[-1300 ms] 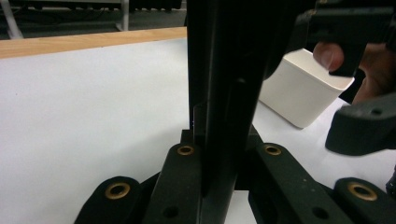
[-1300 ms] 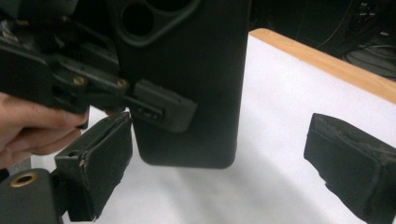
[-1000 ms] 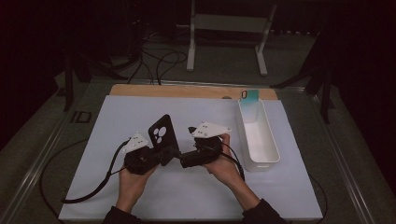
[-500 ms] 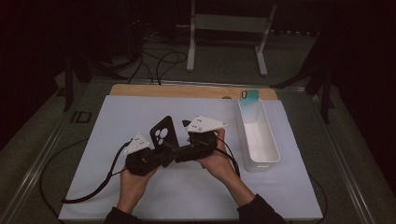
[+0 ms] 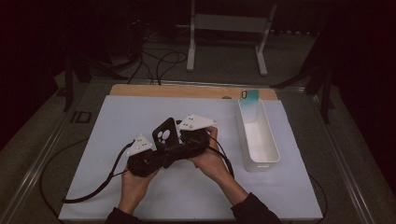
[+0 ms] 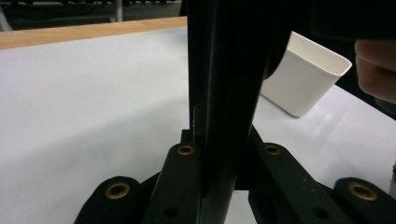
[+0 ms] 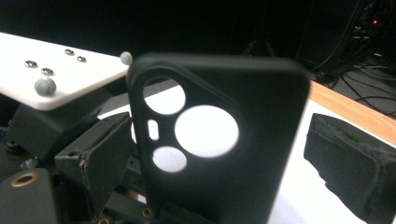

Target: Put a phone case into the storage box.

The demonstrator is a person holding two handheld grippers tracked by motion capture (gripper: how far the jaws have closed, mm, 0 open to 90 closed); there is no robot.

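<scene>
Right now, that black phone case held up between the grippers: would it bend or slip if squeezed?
The case is probably light and flexible: it is a thin empty shell with camera cutouts. Clamped edge-on by the left gripper, it stands upright, so it seems stiff enough. Its matte surface likely grips.

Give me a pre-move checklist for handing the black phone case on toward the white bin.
1. Left gripper shut on the black phone case: ok. The left gripper view shows its jaws closed against the case's thin edge.
2. Case upright and off the white mat: ok.
3. Right gripper has a grip on the case: not ok. In its own view a pad stands apart from the case, the jaws spread.
4. Right jaws straddle the case: cannot tell; the case hides how far in they reach.
5. White bin has room: ok. Its inside looks bare apart from a teal case at the far end.
</scene>
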